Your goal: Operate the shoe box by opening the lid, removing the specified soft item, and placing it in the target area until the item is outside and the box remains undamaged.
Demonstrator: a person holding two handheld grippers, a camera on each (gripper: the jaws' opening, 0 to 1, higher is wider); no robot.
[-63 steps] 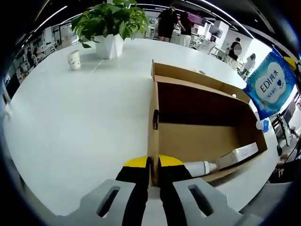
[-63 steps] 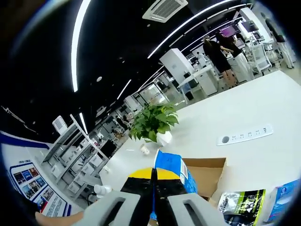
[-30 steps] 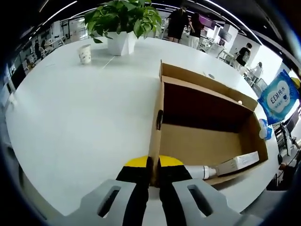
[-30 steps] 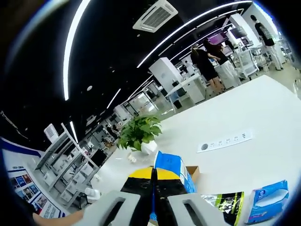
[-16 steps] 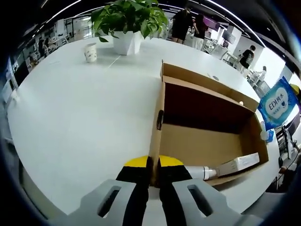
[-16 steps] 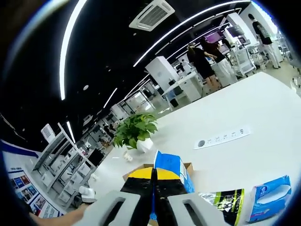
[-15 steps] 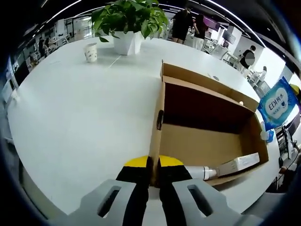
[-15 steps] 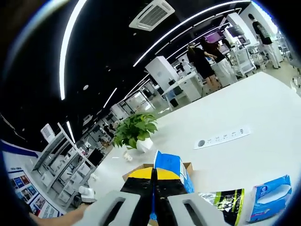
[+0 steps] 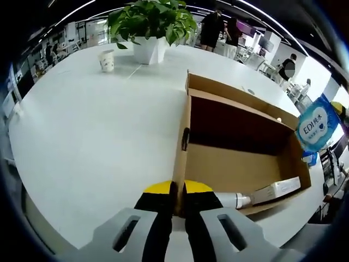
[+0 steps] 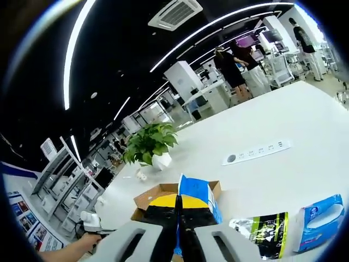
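The open cardboard shoe box (image 9: 234,164) lies on the white table (image 9: 92,142). My left gripper (image 9: 178,192) is shut on the top edge of the box's near side wall. Inside the box lie a white tube (image 9: 232,195) and a long white carton (image 9: 275,188). A blue soft wipes pack (image 9: 314,126) hangs in the air beyond the box's right end. In the right gripper view my right gripper (image 10: 178,206) is shut on that blue pack (image 10: 197,197), above the box (image 10: 155,194).
A potted plant (image 9: 151,24) and a paper cup (image 9: 106,60) stand at the table's far side. In the right gripper view a black-green pouch (image 10: 263,228), another blue pack (image 10: 320,220) and a power strip (image 10: 256,152) lie on the table. People stand in the background.
The blue pack has come lower and nearer the box's right end in the left gripper view. The right gripper view has tipped down, bringing more of the box into sight. The left gripper keeps its hold.
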